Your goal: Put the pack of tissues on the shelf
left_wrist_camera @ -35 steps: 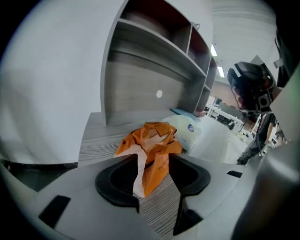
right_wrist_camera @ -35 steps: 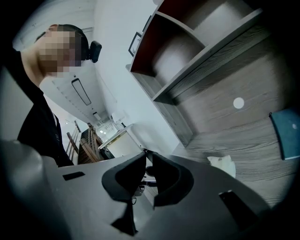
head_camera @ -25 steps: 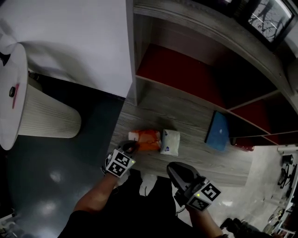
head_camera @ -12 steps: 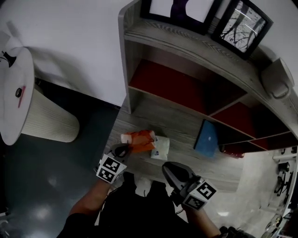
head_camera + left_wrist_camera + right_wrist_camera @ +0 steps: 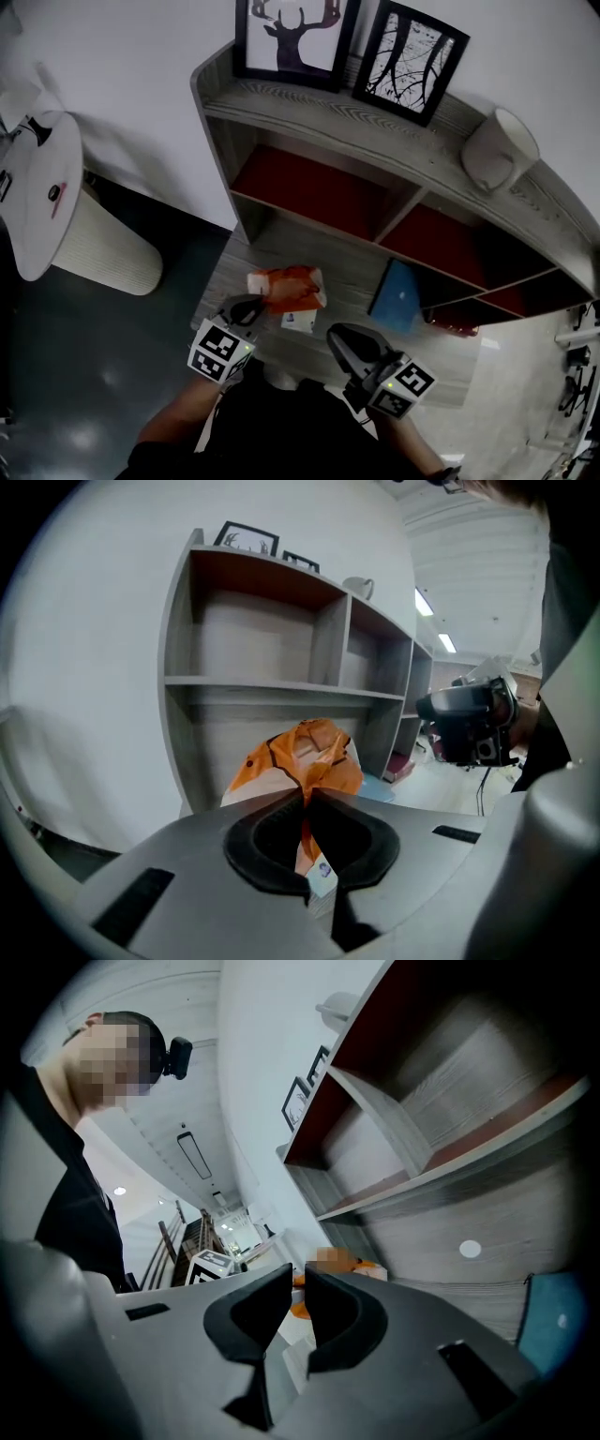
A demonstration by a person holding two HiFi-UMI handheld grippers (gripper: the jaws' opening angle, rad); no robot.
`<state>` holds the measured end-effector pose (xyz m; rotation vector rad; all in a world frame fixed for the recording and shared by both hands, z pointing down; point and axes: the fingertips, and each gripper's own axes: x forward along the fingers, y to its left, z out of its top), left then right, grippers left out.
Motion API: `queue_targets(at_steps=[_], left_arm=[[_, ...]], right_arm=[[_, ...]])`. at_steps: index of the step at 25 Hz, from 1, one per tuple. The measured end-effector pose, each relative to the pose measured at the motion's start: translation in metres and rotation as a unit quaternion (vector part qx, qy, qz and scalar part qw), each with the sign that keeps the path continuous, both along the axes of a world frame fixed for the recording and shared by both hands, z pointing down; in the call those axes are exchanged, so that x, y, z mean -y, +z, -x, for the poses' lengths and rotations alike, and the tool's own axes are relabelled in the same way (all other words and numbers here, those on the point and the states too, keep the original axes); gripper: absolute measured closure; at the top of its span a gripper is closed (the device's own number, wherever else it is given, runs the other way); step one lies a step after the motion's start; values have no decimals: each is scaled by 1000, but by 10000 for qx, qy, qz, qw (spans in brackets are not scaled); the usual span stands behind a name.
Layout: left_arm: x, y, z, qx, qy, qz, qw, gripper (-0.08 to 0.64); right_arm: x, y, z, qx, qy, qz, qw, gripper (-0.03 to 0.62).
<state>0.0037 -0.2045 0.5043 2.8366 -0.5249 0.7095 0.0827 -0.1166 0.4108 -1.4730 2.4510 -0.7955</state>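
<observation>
Pickup done, placing pending: left gripper (image 5: 305, 797) clenched on wrapper edge of orange tissue pack (image 5: 302, 757), pack hanging just ahead of its tips, resting on no board. Wooden shelf unit (image 5: 281, 688) stands beyond gripper. Right gripper (image 5: 298, 1283) closed, empty, alongside. Remaining, by judgement: carry forward, set down, release.

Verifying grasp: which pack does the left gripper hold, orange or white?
The orange pack, pinched in the left gripper; the white pack lies on the bottom board.
</observation>
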Motion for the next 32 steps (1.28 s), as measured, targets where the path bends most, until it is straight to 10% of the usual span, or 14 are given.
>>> queue_targets(at_steps=[19, 32], left_arm=[[-77, -105, -149, -486, 899, -290, 9943, 541], [-151, -131, -227, -601, 2699, -420, 9601, 543]], right_arm=[[-77, -8, -107, 74, 159, -222, 9996, 569], [-123, 6, -114, -866, 322, -44, 9957, 569]])
